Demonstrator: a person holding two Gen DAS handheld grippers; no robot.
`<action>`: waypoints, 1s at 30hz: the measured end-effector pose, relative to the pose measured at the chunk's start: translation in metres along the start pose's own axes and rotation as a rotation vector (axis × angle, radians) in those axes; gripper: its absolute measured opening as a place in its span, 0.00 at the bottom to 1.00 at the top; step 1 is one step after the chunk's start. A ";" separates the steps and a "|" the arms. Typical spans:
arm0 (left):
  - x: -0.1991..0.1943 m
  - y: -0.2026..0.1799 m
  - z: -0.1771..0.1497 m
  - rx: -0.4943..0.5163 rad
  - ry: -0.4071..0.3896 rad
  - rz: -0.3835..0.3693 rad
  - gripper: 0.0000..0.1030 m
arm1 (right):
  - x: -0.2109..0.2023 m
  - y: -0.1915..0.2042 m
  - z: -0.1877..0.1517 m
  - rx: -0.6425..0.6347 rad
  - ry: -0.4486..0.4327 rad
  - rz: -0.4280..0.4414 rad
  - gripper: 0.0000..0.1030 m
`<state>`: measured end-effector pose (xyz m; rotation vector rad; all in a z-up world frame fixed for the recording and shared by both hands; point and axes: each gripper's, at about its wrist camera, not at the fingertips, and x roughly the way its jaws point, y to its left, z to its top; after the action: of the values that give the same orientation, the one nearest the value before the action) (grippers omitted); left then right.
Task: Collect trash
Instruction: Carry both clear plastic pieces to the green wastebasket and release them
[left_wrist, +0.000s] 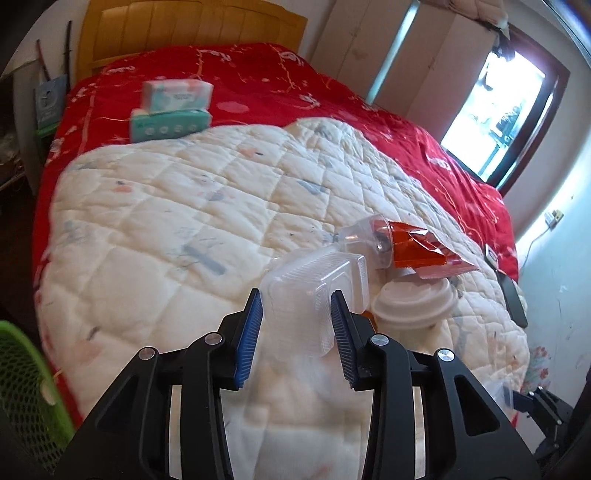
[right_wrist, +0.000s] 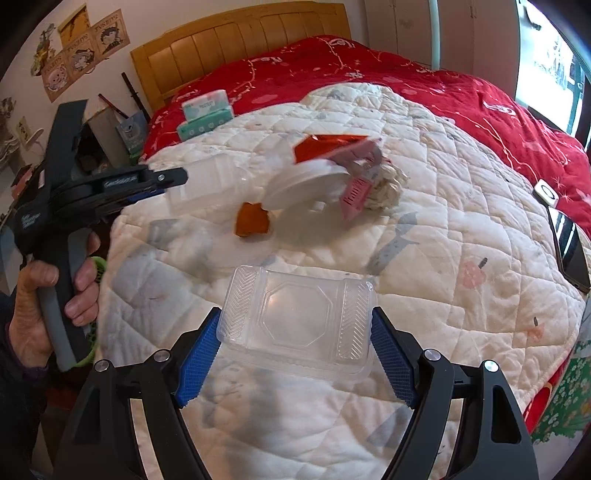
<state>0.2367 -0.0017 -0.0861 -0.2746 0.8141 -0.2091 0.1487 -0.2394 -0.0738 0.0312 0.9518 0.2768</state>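
Observation:
My left gripper is shut on a small clear plastic box, its blue pads pressing the box's sides. The right wrist view shows that gripper holding the box above the white quilt. My right gripper is shut on a flat clear plastic tray, gripped by its two short ends. More trash lies in a heap on the quilt: a white cup lid, a red wrapper, a clear cup, an orange scrap, a pink packet and a crumpled tissue.
A green mesh basket stands beside the bed at the lower left. Two tissue packs are stacked on the red bedspread near the wooden headboard. A phone and a small white device lie at the right edge.

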 end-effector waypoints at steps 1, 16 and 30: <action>-0.007 0.004 -0.002 -0.008 -0.008 0.000 0.36 | -0.002 0.005 0.000 -0.008 -0.005 0.005 0.74; -0.154 0.117 -0.059 -0.168 -0.137 0.243 0.36 | -0.012 0.096 0.007 -0.125 -0.023 0.137 0.74; -0.176 0.223 -0.113 -0.330 -0.025 0.444 0.38 | -0.005 0.158 0.011 -0.217 -0.008 0.203 0.74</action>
<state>0.0525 0.2411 -0.1107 -0.3967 0.8633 0.3477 0.1200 -0.0870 -0.0398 -0.0708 0.9074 0.5660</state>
